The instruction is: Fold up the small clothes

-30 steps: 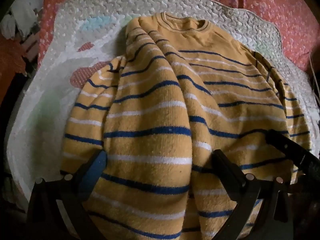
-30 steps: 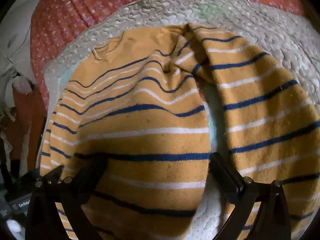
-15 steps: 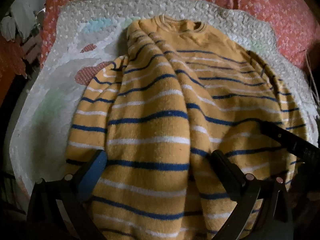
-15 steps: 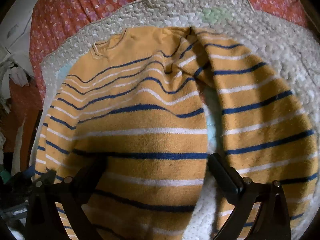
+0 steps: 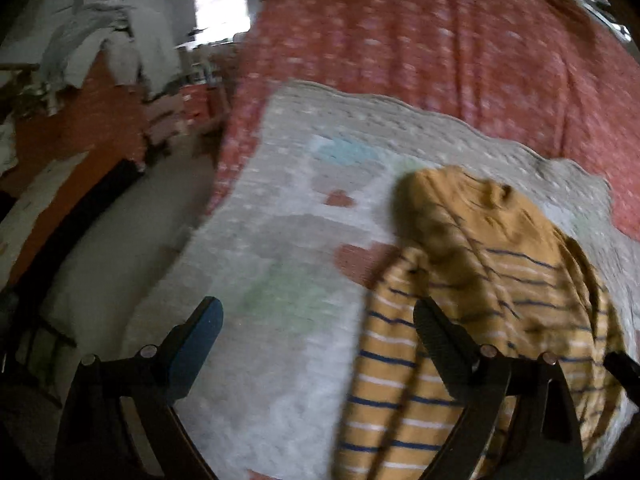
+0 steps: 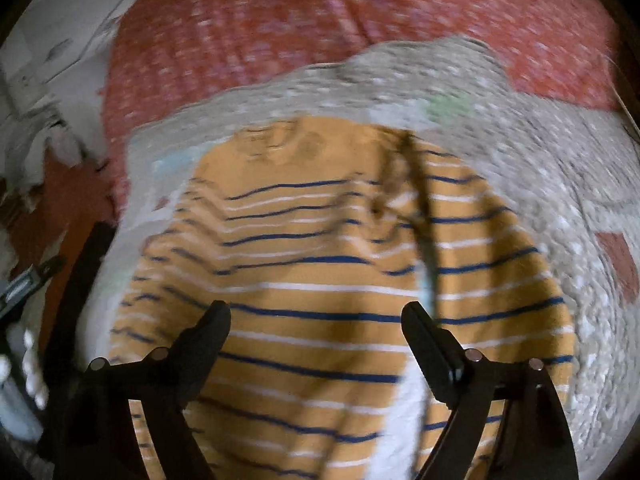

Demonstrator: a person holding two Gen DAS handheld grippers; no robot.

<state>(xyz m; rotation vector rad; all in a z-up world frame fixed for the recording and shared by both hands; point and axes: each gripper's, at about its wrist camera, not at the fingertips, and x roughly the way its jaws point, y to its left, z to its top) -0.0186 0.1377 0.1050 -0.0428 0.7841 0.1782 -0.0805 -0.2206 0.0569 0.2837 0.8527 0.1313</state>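
— Jaws?
— Left gripper point(image 5: 316, 320): wide, closing, gripping nothing. Right gripper point(image 6: 316, 322): wide, closing, also empty.
— Sweater?
— Striped yellow sweater point(image 6: 320, 280) flat on quilted mat point(image 5: 280, 280), right of left jaws, beneath right jaws, untouched.
— Surroundings?
— Red floral bedspread point(image 5: 440, 60) beyond; clothes pile point(image 5: 104, 48) far left.

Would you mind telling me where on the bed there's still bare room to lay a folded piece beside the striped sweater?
The widest bare patch is the pale quilt, between its floor-side edge and the yellow striped sweater. The red floral bedspread beyond the quilt's scalloped border is also free. The sweater crowds the quilt's other half.
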